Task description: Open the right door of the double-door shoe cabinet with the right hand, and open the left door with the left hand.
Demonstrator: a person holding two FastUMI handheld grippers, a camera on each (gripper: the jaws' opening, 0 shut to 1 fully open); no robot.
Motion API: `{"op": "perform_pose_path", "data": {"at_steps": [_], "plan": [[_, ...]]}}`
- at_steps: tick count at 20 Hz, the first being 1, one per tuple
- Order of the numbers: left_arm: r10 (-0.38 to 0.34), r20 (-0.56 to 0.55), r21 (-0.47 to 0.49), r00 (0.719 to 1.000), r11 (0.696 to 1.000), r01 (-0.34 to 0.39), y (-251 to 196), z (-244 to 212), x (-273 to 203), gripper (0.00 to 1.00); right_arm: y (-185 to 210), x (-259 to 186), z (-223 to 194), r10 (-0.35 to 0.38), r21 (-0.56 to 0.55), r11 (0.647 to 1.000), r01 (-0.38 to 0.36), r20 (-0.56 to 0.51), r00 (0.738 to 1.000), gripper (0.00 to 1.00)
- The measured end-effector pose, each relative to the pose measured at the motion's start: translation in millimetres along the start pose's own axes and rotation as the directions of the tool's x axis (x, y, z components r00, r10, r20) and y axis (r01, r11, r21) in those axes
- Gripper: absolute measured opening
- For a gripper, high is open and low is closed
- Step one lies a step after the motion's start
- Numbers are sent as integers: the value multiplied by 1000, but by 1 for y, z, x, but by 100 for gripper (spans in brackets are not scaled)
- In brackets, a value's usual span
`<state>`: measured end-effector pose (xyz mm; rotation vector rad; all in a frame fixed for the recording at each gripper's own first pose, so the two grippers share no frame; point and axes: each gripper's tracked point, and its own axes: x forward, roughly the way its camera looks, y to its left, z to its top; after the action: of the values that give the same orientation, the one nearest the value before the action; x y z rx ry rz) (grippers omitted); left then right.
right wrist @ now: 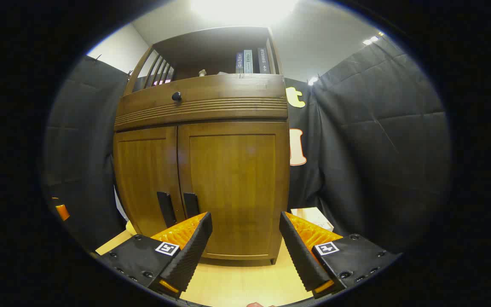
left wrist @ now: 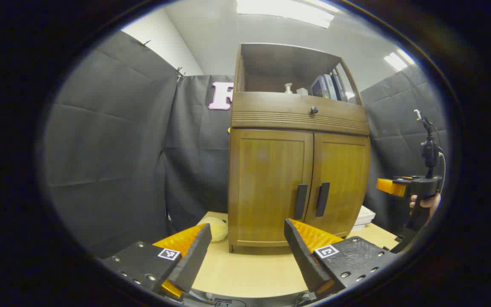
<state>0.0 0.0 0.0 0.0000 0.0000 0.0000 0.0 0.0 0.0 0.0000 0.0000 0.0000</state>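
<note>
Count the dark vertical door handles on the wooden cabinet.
2. The left door's dark vertical handle and the right door's dark vertical handle sit side by side along the centre seam of the brown wooden cabinet. None looks hidden.

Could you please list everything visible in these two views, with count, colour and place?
shoe cabinet: one, brown wood, on the table
doors: two, brown, both closed
door handles: two, black, at the doors' meeting edges
drawer knob: one, black, above the doors
books: several, dark, top shelf
table: one, light wood
round object: one, pale yellow, left of cabinet
box: one, pale, right of cabinet
left tongs: open
right tongs: open
hand: holding the right tongs
</note>
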Motion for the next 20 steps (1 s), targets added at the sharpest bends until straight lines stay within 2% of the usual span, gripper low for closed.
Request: {"op": "perform_pose_path", "data": {"at_steps": [1, 7, 11, 12, 13, 20], "plan": [[3, 1, 2, 1000, 1000, -3, 1, 0, -4, 100, 5, 1, 1, 12, 10, 1000, -12, 0, 1000, 100], [44, -1, 6, 999, 999, -44, 11, -2, -10, 100, 8, 1, -4, 18, -6, 1000, -18, -16, 1000, 99], [39, 14, -18, 999, 999, -39, 5, -1, -9, 100, 5, 3, -9, 17, -15, 1000, -18, -30, 999, 100], [40, 8, -21, 999, 999, -40, 4, -4, -7, 100, 4, 4, -11, 17, -13, 1000, -17, -35, 999, 96], [38, 8, -20, 999, 999, -38, 1, -4, -6, 100, 4, 5, -11, 19, -7, 1000, -19, -37, 999, 100], [18, 9, -2, 1000, 1000, -18, -10, 0, 4, 100, 12, 26, -10, 42, 1, 999, -41, -45, 998, 99]]}}
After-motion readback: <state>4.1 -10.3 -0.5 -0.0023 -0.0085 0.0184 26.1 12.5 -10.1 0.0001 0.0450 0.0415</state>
